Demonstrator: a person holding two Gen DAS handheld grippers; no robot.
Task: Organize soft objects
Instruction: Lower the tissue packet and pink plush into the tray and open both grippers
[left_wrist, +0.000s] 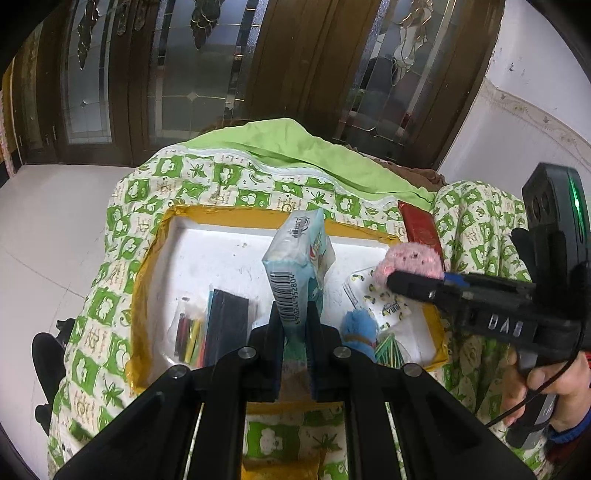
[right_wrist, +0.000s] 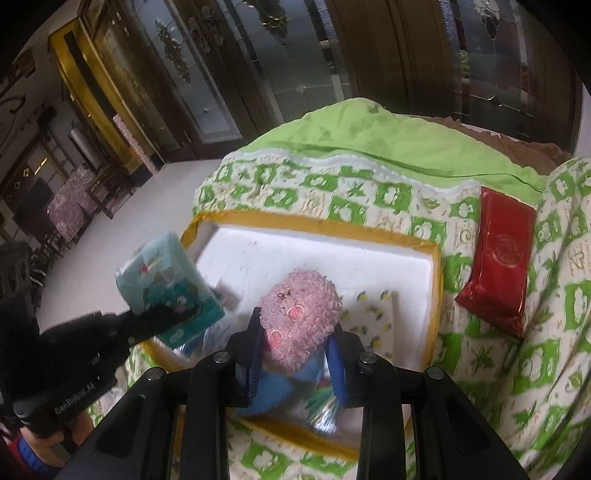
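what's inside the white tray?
Tray holds crayons, a dark box, a blue plush and a patterned pack. Held items hide the near middle.

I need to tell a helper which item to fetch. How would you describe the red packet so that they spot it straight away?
Find the green-and-white patterned quilt, then the white tray with the yellow rim lying on it. The red packet lies on the quilt just outside the tray's right edge: flat, glossy, the only red thing.

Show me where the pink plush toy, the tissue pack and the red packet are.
pink plush toy (right_wrist: 299, 314): right wrist view, its face.
tissue pack (left_wrist: 291, 291): left wrist view, barcode end.
red packet (right_wrist: 496, 266): right wrist view, middle of wrapper.
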